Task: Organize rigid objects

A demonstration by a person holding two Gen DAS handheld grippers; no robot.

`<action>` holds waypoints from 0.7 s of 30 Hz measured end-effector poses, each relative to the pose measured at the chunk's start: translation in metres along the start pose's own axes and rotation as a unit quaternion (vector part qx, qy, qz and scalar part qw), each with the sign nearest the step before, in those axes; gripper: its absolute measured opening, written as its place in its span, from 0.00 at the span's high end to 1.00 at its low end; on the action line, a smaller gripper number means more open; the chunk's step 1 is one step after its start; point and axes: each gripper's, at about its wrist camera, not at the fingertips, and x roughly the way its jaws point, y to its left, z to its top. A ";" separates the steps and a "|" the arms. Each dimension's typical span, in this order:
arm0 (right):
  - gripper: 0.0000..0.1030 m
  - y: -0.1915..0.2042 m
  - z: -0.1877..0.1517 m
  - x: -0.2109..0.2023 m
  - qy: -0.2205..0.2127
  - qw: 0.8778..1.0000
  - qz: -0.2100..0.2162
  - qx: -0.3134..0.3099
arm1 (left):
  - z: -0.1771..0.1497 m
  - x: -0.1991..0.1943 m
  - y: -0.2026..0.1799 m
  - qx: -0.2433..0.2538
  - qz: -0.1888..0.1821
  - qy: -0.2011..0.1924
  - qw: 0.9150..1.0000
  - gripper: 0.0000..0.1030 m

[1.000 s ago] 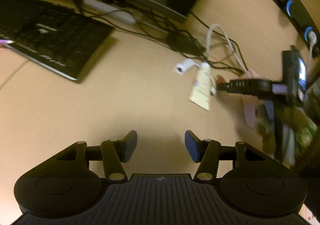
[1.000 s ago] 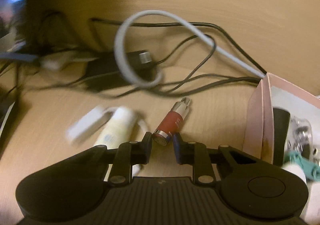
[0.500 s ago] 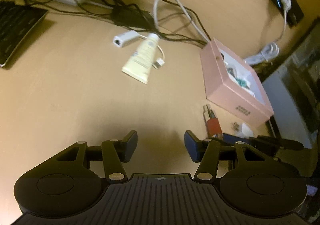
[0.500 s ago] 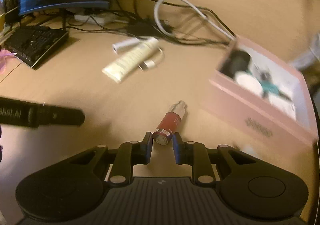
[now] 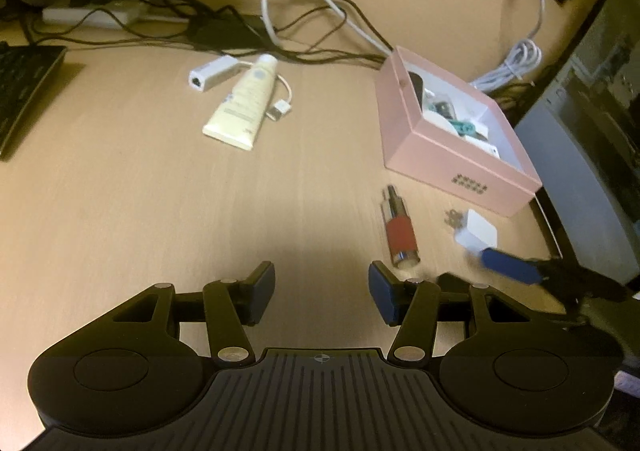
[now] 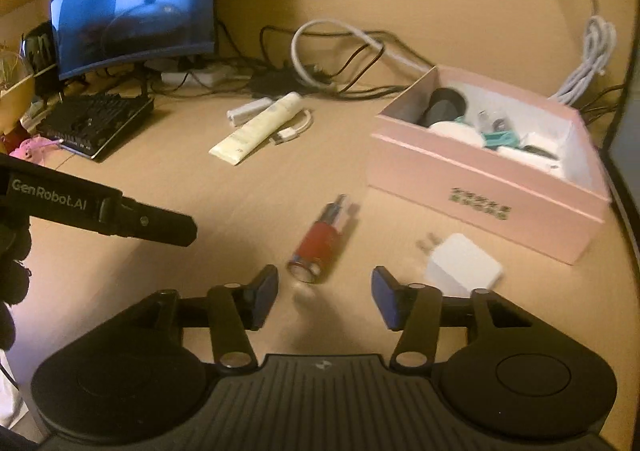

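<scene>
Red-banded metal cylinder [image 6: 320, 247] lies on its side on the worktop [image 6: 168, 275], just beyond the right tongs [image 6: 325, 293], whose jaws stand wide and hold nothing. It looks small, stiff and light, with a polished chrome end that would likely be slippery and free to roll; the red middle band seems the safest place to pinch, across the width. Just right of it lies a white plug adapter [image 6: 464, 269], boxy and rigid, easy to take by its flat sides but close enough to be nudged. Farther right stands the open pink box [image 6: 480, 187], already holding several small items, probably the destination. Far left of centre lie a cream tube [image 6: 260, 129], softer than the rest, and a white dongle with its cable [image 6: 250, 111], touching the tube. The left tongs [image 5: 322, 293] hang wide and empty above bare worktop, their black handle reaching in at the left of the right wrist view, well clear of the cylinder. Tangled cables [image 6: 336, 63] lie at the far edge.
</scene>
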 end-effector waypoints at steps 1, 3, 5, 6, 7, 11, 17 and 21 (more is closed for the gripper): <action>0.39 -0.003 -0.003 -0.004 -0.003 1.000 -0.011 0.004 | 0.000 0.002 -0.001 -0.002 -0.007 0.003 1.000 0.45; 0.38 -0.011 -0.009 -0.012 0.002 0.999 -0.035 0.021 | 0.001 0.006 -0.003 -0.002 -0.018 0.007 1.000 0.45; 0.36 -0.020 -0.016 -0.018 0.018 0.997 -0.059 0.038 | 0.003 0.010 -0.009 0.000 -0.029 0.005 1.000 0.45; 0.36 -0.024 -0.019 -0.021 0.023 0.996 -0.072 0.045 | 0.004 0.011 -0.013 0.005 -0.034 0.001 0.999 0.45; 0.35 -0.029 -0.024 -0.025 0.025 0.995 -0.083 0.052 | 0.005 0.012 -0.017 0.010 -0.035 -0.002 0.999 0.45; 0.32 -0.040 -0.038 -0.032 0.034 0.988 -0.134 0.070 | 0.012 0.017 -0.029 0.024 -0.034 -0.008 0.999 0.45; 0.25 -0.049 -0.054 -0.036 0.038 0.983 -0.154 0.094 | 0.020 0.033 -0.053 0.063 -0.028 -0.010 0.998 0.45; 0.23 -0.050 -0.059 -0.039 0.033 0.980 -0.159 0.118 | 0.025 0.051 -0.068 0.092 0.011 -0.009 0.996 0.45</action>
